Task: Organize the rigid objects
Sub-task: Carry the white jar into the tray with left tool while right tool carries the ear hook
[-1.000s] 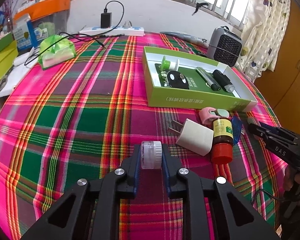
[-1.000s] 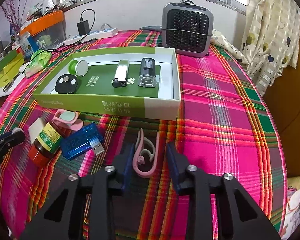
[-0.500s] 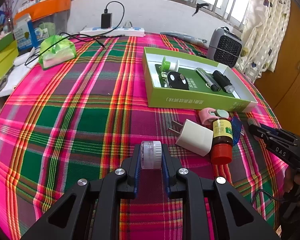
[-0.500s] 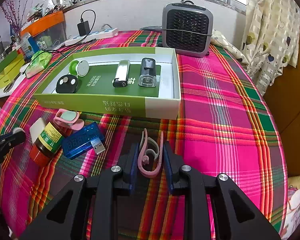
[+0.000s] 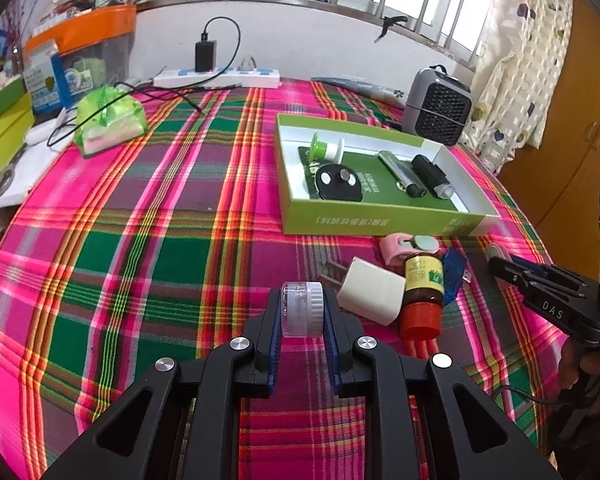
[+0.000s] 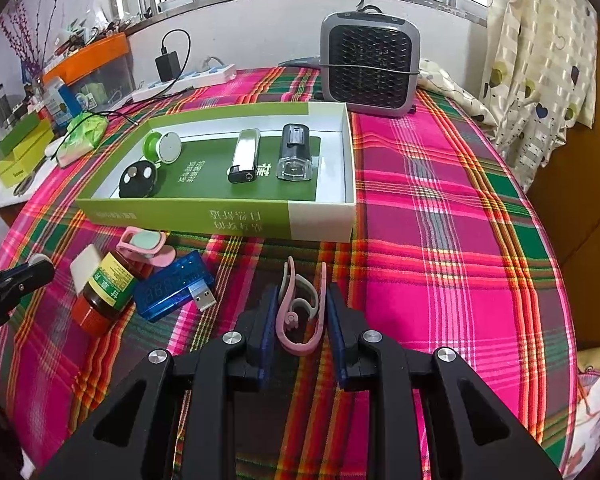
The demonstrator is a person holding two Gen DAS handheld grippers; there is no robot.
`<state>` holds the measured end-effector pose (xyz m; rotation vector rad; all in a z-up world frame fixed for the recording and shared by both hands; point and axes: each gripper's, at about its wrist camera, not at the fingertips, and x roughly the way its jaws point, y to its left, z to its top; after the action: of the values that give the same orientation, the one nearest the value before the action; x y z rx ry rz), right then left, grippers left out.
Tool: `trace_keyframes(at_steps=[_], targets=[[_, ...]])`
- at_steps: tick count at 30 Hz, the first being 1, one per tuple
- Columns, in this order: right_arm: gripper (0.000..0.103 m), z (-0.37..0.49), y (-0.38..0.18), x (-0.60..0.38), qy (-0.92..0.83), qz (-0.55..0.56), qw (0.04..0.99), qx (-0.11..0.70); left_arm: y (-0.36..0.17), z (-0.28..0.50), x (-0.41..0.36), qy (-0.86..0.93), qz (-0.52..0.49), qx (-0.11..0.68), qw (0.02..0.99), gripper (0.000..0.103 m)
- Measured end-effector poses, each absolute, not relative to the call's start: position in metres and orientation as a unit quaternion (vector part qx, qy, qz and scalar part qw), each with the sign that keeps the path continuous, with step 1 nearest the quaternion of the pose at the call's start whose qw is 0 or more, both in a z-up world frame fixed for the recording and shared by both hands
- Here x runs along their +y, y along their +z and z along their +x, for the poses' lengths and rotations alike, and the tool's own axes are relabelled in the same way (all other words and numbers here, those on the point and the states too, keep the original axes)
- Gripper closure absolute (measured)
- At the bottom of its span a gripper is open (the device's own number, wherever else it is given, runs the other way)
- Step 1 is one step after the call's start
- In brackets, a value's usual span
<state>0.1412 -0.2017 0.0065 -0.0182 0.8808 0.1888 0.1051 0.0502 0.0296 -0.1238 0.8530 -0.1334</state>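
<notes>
My left gripper (image 5: 301, 312) is shut on a small clear jar with a white lid (image 5: 302, 309), held just above the plaid cloth. My right gripper (image 6: 302, 312) is shut on a pink ear hook (image 6: 300, 312). A green open box (image 6: 320, 216) holds a green spool (image 6: 162, 148), a black round fob (image 6: 138, 178), a silver lighter (image 6: 244, 156) and a black device (image 6: 296, 152). In front of it lie a brown bottle (image 6: 106, 284), a blue USB tester (image 6: 172, 286), a white plug (image 5: 370, 292) and a pink clip (image 6: 144, 246).
A grey fan heater (image 6: 370, 66) stands behind the box. A power strip with a charger (image 5: 216, 76) lies at the table's back edge. A green packet (image 5: 108, 122), cables and boxes (image 5: 4, 128) are at the far left. A curtain (image 6: 540, 60) hangs at right.
My right gripper has closed on the pink ear hook and lifted it slightly. My left gripper still holds the jar and has barely moved.
</notes>
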Motion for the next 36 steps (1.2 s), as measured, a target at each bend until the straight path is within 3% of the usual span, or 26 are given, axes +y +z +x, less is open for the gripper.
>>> trace_keyframes(at_steps=[24,36], targets=[[0.078,0.16,0.048,-0.198,0.113,-0.011,0.913,0.393,0.065,0.144,0.023,-0.119,-0.05,0.388,0.913,0.085],[0.078,0.196,0.046,-0.188,0.141,-0.003,0.9,0.413,0.068,0.18,-0.004,-0.154,-0.041,0.387,0.908,0.085]])
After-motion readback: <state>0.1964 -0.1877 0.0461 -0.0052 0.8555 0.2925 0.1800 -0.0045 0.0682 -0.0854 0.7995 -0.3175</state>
